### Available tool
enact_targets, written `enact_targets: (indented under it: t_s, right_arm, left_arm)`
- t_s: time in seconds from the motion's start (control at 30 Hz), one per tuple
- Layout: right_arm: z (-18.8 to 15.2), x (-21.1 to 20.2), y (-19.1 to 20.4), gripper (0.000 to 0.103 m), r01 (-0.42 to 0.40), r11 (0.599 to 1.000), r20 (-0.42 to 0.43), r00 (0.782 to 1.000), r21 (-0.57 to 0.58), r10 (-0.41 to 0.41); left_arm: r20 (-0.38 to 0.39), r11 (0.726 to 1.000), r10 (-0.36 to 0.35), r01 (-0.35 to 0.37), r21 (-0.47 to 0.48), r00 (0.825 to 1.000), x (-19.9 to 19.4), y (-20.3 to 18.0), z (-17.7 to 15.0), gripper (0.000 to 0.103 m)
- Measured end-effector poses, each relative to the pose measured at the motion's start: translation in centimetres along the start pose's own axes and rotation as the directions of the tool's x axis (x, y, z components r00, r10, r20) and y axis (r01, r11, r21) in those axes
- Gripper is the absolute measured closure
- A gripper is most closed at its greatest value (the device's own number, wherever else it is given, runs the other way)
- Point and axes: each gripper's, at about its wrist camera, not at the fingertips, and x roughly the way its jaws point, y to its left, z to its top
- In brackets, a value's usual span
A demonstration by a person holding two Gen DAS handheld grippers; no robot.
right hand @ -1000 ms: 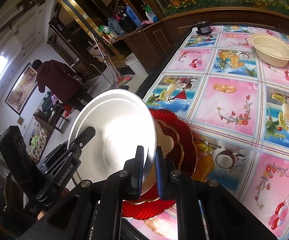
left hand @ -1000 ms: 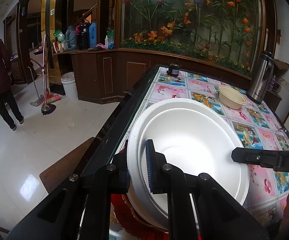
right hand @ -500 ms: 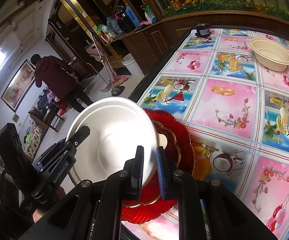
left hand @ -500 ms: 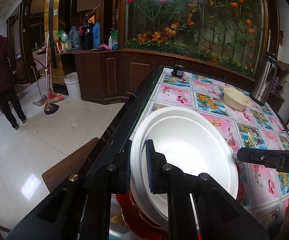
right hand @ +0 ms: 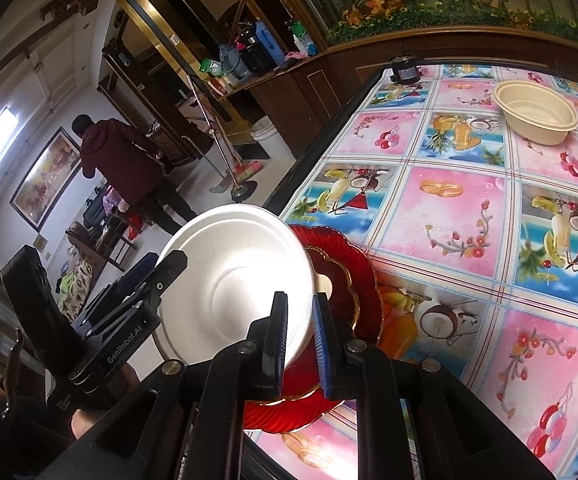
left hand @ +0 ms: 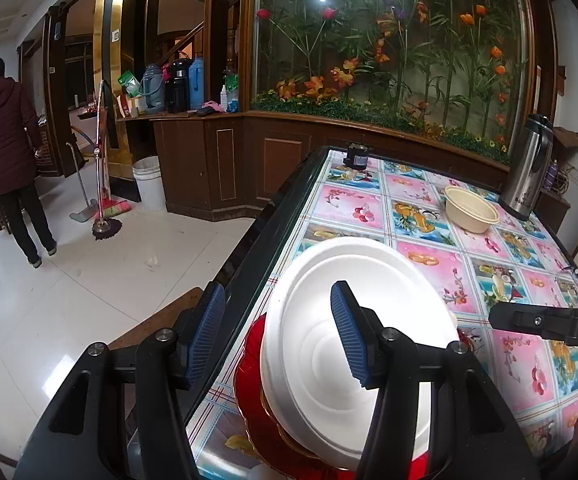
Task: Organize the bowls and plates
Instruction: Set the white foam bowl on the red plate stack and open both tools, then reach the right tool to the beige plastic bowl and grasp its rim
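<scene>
I'm looking along the table, a long one under a glossy cloth of pink and blue fruit squares, running away from me toward a wall of artificial flowers. Beyond its left edge the white tiled floor is shining, and a person in a dark red coat is standing there with their back to me, near a mop.

Down at the near corner of the table I'm seeing the red plates, scalloped and gold-rimmed, sitting stacked one on another. Resting tilted on top of them is the white bowl, its far rim lifted, its hollow facing me in the left view.

My left gripper is letting go: its jaws have just been opening, and now the blue pads are standing clear on either side of the bowl's near rim, with the left pad out over the table edge and not touching anything.

My right gripper is doing the opposite. In its own view, the jaws are sitting narrow and pinching the bowl's rim between the pads, so this hand alone is holding it.

Further up the cloth a cream bowl is sitting on its own, well apart from the stack, with a steel thermos just beyond it and a small dark jar at the far corner.
</scene>
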Motion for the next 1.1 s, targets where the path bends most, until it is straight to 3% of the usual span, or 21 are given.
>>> enact_targets:
  t_s: [0.3, 0.67, 0.93, 1.1]
  right_arm:
    - [-0.5, -2.2, -3.4, 0.088, -0.003, 0.997, 0.036, 0.999, 0.071, 0.001]
    - [-1.7, -5.2, -10.1, 0.087, 0.020, 0.978, 0.099, 0.994, 0.207, -0.042]
    - [-2.9, -7.7, -15.7, 0.087, 0.059, 0.946, 0.140, 0.984, 0.317, -0.108]
    - [-4.2, -9.3, -19.2, 0.079, 0.092, 0.920, 0.156, 0.974, 0.382, -0.162]
  left_arm:
    - [0.044, 0.999, -0.039, 0.038, 0.036, 0.998, -1.9, -2.3, 0.7, 0.049]
    - [0.006, 0.977, -0.148, 0.146, 0.155, 0.989, -2.6, -8.9, 0.2, 0.049]
    - [-0.137, 0.922, -0.269, 0.296, 0.249, 0.953, -0.8, -16.8, -2.3, 0.049]
    - [-0.270, 0.889, -0.317, 0.384, 0.248, 0.909, 1.9, -21.4, -4.2, 0.049]
